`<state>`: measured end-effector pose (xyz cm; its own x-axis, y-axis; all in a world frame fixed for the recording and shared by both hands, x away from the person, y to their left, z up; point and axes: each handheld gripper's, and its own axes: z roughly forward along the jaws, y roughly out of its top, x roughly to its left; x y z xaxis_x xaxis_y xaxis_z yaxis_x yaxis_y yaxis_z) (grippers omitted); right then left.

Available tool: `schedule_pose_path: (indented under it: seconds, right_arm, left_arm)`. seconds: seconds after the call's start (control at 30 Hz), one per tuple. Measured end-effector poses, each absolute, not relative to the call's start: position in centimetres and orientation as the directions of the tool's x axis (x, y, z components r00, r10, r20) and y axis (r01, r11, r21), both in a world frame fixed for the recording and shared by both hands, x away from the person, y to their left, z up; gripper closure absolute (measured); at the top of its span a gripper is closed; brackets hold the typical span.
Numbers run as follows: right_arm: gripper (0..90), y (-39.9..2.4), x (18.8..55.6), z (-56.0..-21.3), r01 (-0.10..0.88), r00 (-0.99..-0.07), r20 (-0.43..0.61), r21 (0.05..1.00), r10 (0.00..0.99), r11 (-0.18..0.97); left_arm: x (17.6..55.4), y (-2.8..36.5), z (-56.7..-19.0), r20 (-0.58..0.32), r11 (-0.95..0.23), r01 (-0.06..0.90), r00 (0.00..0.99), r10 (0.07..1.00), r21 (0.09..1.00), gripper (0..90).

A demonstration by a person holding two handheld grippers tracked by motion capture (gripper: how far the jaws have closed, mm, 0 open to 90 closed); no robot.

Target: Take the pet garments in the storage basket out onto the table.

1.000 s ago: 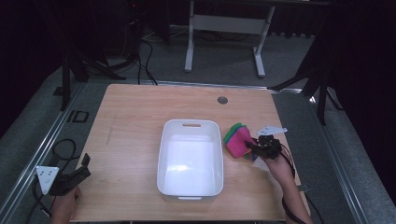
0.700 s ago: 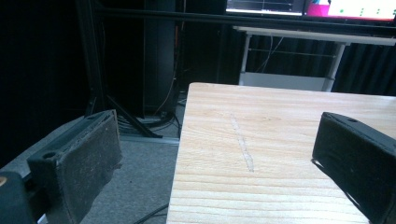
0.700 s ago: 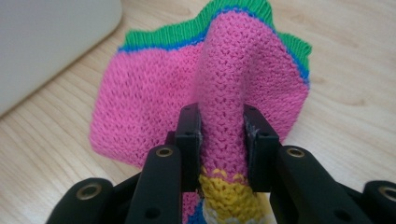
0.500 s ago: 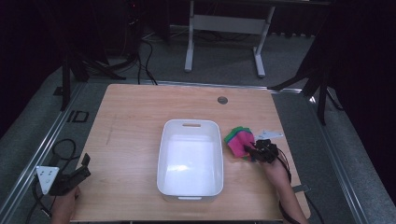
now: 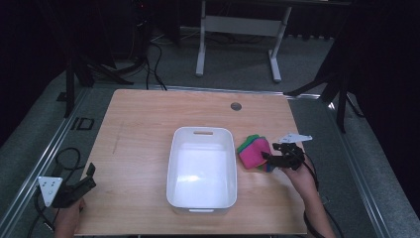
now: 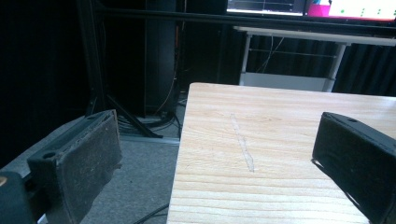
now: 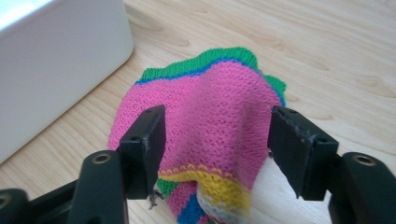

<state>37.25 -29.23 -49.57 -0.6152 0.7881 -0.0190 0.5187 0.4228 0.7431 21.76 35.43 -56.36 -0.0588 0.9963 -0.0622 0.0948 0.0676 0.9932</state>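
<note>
Knitted cloth [image 7: 212,116] lies beside the white bin [image 5: 201,168], between the spread-open right claw [image 7: 217,149]

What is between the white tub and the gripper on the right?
The pink knitted cloth lies between the white tub and the right hand-held gripper, seen in the high view.

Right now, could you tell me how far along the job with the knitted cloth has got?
Early stage. Nothing looks done: the white bin holds nothing, and the knitted cloth lies on the table beside it. In hand: the right gripper straddles the cloth, jaws open, not yet gripping. The left gripper waits open at the table's corner. Grasping and probably binning remain.
</note>
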Motion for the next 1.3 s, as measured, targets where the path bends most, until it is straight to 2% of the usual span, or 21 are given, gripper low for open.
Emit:
schedule_pose_path:
  seconds: [0.03,0.27,0.3,0.47,0.77,1.3]
  right_arm:
    - [32.7,-29.6,37.0,-49.2,0.518,-0.600,-0.031,0.747,0.799,0.418]
    - [26.2,-31.1,36.6,-49.0,0.527,-0.568,-0.008,0.764,0.823,0.371]
    - [21.6,-31.7,36.4,-49.1,0.519,-0.551,-0.025,0.772,0.834,0.366]
    - [13.5,-33.2,35.9,-49.6,0.522,-0.544,-0.007,0.780,0.839,0.346]
    - [13.5,-35.5,34.7,-51.0,0.512,-0.453,0.003,0.819,0.891,0.258]
    - [13.9,-38.7,31.9,-53.6,0.528,-0.346,0.010,0.829,0.938,0.185]
  left_arm:
    - [21.8,35.4,-56.4,-0.063,0.068,0.095,-0.059,0.996,0.993,1.8]
    - [21.7,35.4,-56.4,-0.064,0.069,0.093,-0.059,0.996,0.993,1.8]
    - [21.8,35.5,-56.4,-0.066,0.071,0.094,-0.059,0.996,0.993,1.8]
    - [21.8,35.4,-56.4,-0.064,0.069,0.093,-0.058,0.996,0.993,1.8]
    - [21.7,35.4,-56.4,-0.063,0.068,0.092,-0.058,0.996,0.993,1.8]
    - [21.7,35.4,-56.4,-0.060,0.066,0.093,-0.060,0.996,0.993,1.8]
